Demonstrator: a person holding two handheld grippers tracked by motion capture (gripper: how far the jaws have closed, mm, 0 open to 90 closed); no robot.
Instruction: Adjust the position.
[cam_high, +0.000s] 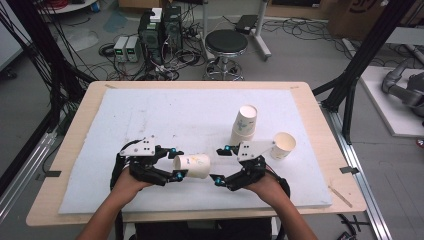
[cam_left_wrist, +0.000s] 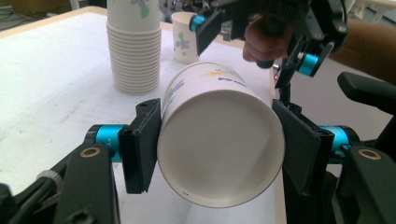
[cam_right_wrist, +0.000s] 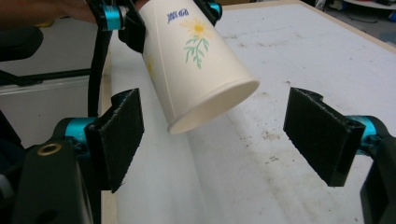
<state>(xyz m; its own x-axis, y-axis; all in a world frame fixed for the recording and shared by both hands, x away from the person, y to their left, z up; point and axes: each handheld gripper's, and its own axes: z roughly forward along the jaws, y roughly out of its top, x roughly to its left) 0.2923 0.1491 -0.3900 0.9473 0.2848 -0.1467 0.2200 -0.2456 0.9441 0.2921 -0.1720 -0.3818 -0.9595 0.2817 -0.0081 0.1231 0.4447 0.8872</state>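
— White paper cup (cam_high: 192, 166) with a yellow flower, lying sideways above the foam mat (cam_high: 150, 115).
— Left gripper (cam_high: 176, 163) squeezes it. Right gripper (cam_high: 220, 165) gapes wide, holding nothing.

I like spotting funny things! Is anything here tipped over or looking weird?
Yes: the white paper cup with a daisy print lies sideways in the air, squeezed by the left tool, not standing. The open right tool faces its bottom. The stack of white paper cups leans a bit, and a single white paper cup stands upright.
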